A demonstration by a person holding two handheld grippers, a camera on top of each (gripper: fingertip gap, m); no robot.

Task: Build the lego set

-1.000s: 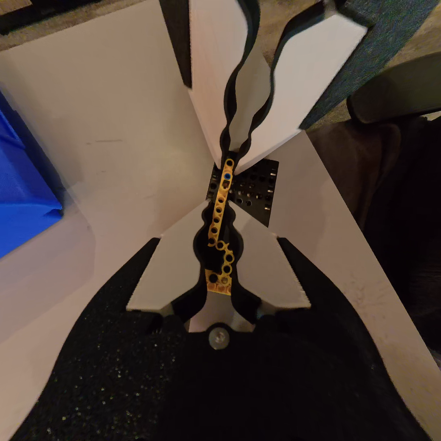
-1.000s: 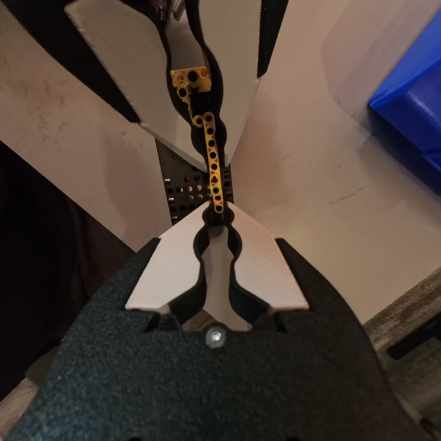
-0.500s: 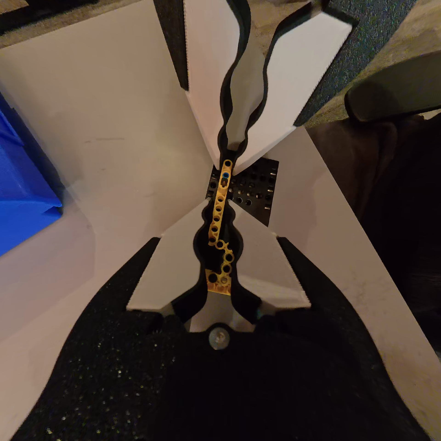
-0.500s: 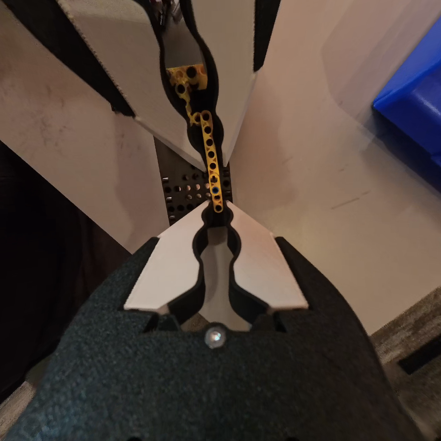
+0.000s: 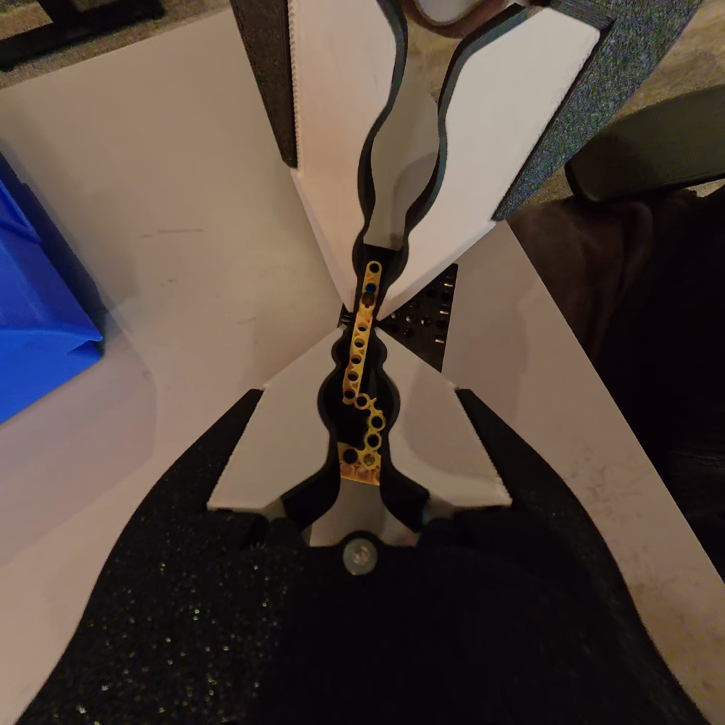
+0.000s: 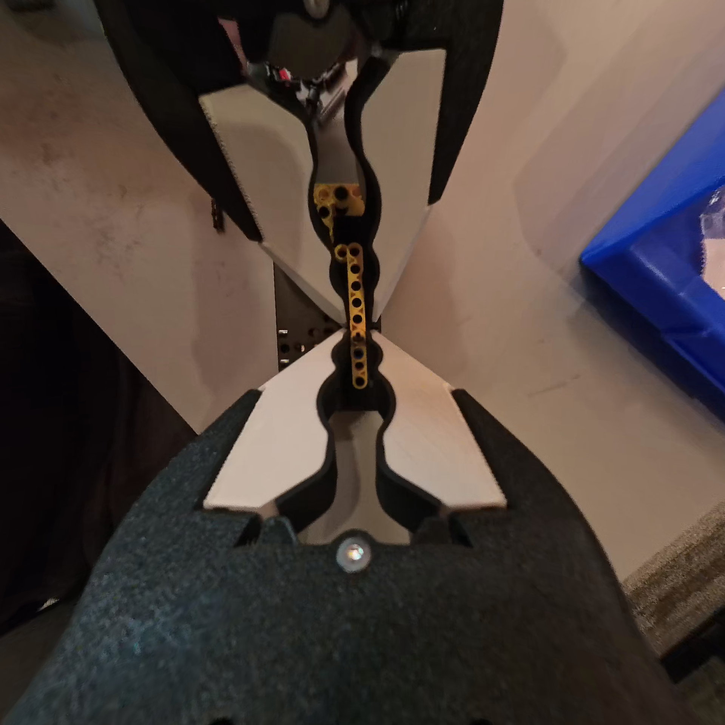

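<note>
A long yellow beam with holes point(image 5: 355, 361) runs between my two grippers, which face each other tip to tip above the white table point(image 5: 176, 196). A curved yellow piece and a small yellow block point(image 5: 359, 463) hang on its end, deep between my left fingers. My left gripper point(image 5: 363, 327) is shut on the beam. My right gripper point(image 6: 360, 331) is shut on the beam's other end point(image 6: 356, 302), which reaches back between its fingers. A blue pin point(image 5: 369, 289) sits in a hole near that end. A black perforated plate point(image 5: 423, 329) lies on the table below.
A blue bin point(image 5: 35, 306) stands on the table at the left of the left wrist view and at the right of the right wrist view point(image 6: 659, 282). The table edge and a dark chair point(image 5: 647, 157) lie to the right. Carpet shows beyond. Less than 4 cm separates the two grippers' tips.
The two grippers have come closer together, tips nearly touching. The beam's free end now lies deeper between my right fingers than before. The left grip is unchanged.
</note>
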